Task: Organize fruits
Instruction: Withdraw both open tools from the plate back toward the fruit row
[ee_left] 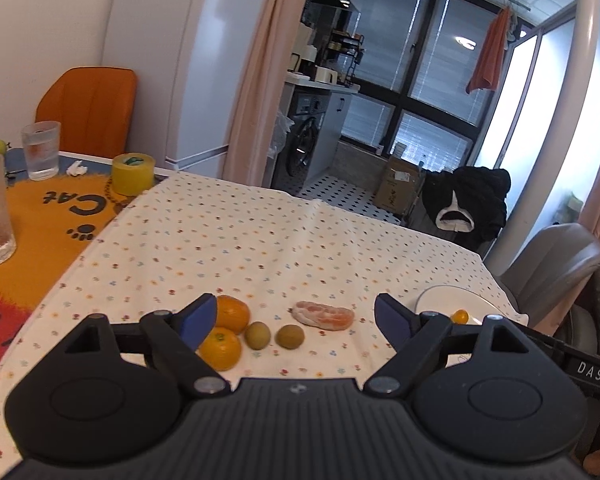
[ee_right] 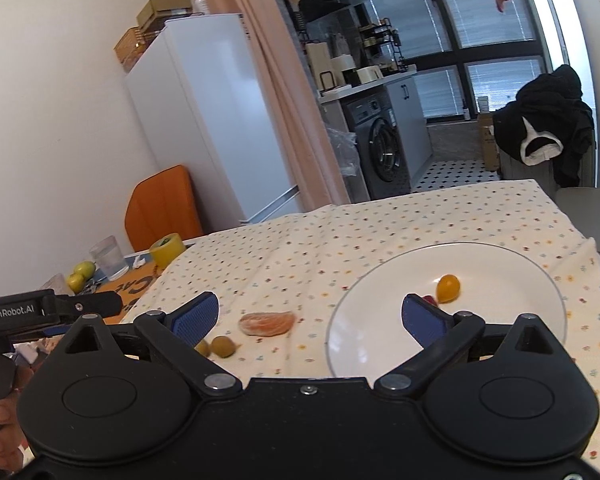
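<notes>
Fruits (ee_left: 256, 332) unobstructed beside plate (ee_right: 380, 280), glasses (ee_left: 42, 150) far; both tongs (ee_left: 294, 316) (ee_right: 310, 316) apart, empty.

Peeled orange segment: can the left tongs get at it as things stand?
Probably yes. The left tongs stand open and empty, and the peeled orange segment lies alone on the tablecloth just ahead, between the fingertips. The two small green fruits sit nearer but off to the side.

Bright daylight floods from the tall frosted glass windows (ee_left: 516, 128) at right, overexposed; fisheye bends edges, fairly sharp.
</notes>
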Motion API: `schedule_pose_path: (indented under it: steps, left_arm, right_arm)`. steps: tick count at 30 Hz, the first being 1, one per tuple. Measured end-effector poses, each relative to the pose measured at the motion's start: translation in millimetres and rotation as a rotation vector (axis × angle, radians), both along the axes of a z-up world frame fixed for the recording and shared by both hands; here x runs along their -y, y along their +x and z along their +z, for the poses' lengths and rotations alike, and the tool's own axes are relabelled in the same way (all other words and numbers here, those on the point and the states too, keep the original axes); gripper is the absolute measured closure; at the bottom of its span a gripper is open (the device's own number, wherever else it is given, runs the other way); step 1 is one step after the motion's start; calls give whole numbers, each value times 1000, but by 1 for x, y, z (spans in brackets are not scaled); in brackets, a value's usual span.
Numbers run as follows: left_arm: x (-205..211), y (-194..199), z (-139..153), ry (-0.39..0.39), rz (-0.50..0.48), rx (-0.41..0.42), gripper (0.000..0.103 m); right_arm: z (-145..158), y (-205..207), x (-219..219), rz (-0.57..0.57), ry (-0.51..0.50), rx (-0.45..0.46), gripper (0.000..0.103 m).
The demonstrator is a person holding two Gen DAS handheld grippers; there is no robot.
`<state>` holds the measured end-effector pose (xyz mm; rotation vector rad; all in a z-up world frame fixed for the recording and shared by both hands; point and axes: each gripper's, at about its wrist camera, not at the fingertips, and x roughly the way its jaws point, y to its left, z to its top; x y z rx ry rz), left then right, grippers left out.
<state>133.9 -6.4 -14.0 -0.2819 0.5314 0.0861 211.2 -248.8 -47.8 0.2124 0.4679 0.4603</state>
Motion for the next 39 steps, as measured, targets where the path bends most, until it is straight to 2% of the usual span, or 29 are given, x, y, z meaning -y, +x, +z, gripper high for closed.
schedule_pose_path:
  steps: [3, 5, 20, 25, 30, 35, 39]
  left_arm:
    - [-7, -8, 1, 18, 20, 21, 4]
    - [-13, -12, 0, 18, 29, 26, 3]
    - [-46, -19, -26, -64, 63, -11, 4]
    - [-50, -14, -35, -66, 69, -23, 6]
    - [-51, -4, -49, -78, 63, -54, 15]
    - [-51, 7, -59, -80, 67, -79, 27]
    - [-49, 16, -67, -80, 56, -105, 38]
  right_arm:
    - [0, -2, -8, 21, 0, -4, 0]
    - [0, -2, -13, 36, 2, -11, 0]
    - [-9, 0, -48, 129, -52, -61, 0]
    - [-13, 6, -56, 140, -63, -88, 0]
    - [-16, 10, -65, 176, -83, -89, 2]
    - [-21, 18, -73, 213, -96, -105, 13]
    - [-26, 25, -80, 238, -102, -116, 18]
